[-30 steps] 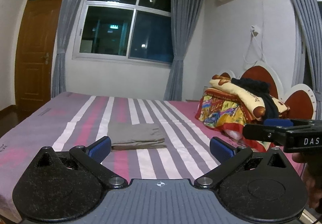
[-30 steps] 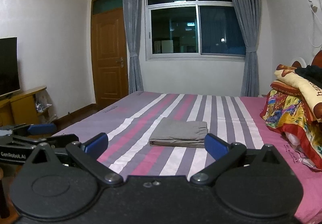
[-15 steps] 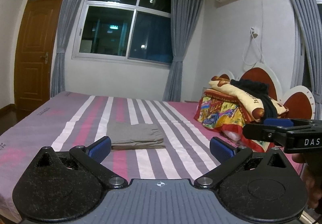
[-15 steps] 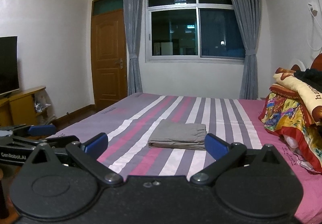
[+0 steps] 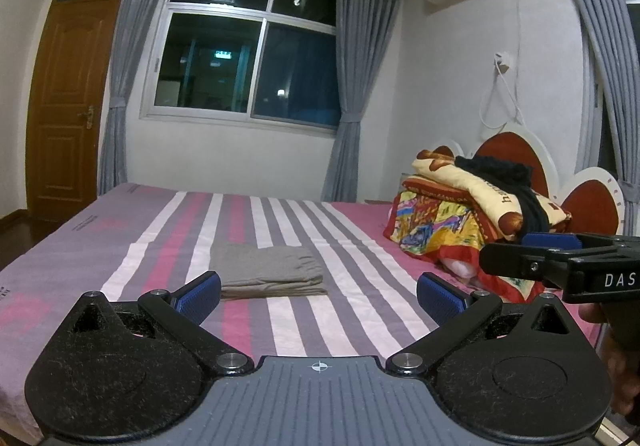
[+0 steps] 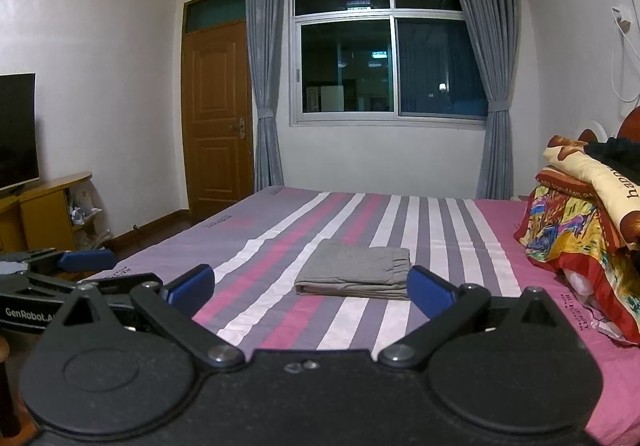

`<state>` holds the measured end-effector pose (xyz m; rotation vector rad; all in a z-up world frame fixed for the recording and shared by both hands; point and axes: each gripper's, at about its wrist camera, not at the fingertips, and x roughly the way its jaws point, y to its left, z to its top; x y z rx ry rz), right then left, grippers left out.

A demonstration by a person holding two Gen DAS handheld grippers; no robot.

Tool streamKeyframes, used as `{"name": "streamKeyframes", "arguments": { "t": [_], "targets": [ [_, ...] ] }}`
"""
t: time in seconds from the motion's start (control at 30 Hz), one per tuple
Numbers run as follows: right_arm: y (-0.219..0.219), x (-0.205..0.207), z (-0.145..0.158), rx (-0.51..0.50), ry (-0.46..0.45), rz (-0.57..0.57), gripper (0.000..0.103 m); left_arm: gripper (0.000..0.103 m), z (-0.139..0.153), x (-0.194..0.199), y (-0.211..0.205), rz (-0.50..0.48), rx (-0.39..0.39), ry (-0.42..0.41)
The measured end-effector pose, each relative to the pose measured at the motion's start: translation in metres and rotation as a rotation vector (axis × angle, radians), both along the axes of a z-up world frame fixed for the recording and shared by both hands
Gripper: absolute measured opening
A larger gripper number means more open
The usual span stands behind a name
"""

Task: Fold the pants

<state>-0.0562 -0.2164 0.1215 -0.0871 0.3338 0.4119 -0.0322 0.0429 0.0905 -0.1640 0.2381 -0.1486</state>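
Grey pants (image 5: 267, 270) lie folded into a neat flat rectangle on the striped bed (image 5: 352, 286); they also show in the right wrist view (image 6: 356, 273). My left gripper (image 5: 319, 296) is open and empty, held back from the bed, short of the pants. My right gripper (image 6: 311, 288) is open and empty, also back from the pants. The right gripper shows at the right edge of the left wrist view (image 5: 560, 266), and the left gripper at the left edge of the right wrist view (image 6: 60, 270).
A pile of colourful quilts and pillows (image 5: 460, 221) with a black garment on top sits at the headboard end. A wooden cabinet (image 6: 44, 213) with a TV stands at the left. A door (image 6: 218, 113) and a curtained window (image 6: 384, 45) are on the far wall.
Both grippers have drifted slightly back and up from the bed, so the pants sit a little lower and farther in view. The pants have not moved.
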Motion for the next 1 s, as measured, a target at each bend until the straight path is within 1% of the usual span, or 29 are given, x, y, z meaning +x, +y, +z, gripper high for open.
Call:
{"name": "streamKeyframes", "arguments": {
  "t": [0.53,0.73,0.93,1.0],
  "targets": [
    [0.0010,-0.0006,0.0004,0.002,0.001,-0.001,0.102,0.103,-0.0006,-0.0001,-0.0007,-0.001,0.000,-0.001],
    [0.0010,-0.0009,0.0005,0.002,0.001,0.000,0.102,0.103,0.0044,0.0002,-0.0032,0.002,-0.005,-0.017],
    [0.0011,-0.0008,0.0001,0.002,0.000,-0.001,0.102,0.103,0.0049,-0.0003,-0.0052,0.005,0.007,-0.023],
    [0.0006,-0.0006,-0.0003,0.002,-0.001,-0.001,0.102,0.103,0.0036,0.0010,-0.0065,0.007,0.023,-0.029]
  ]
}}
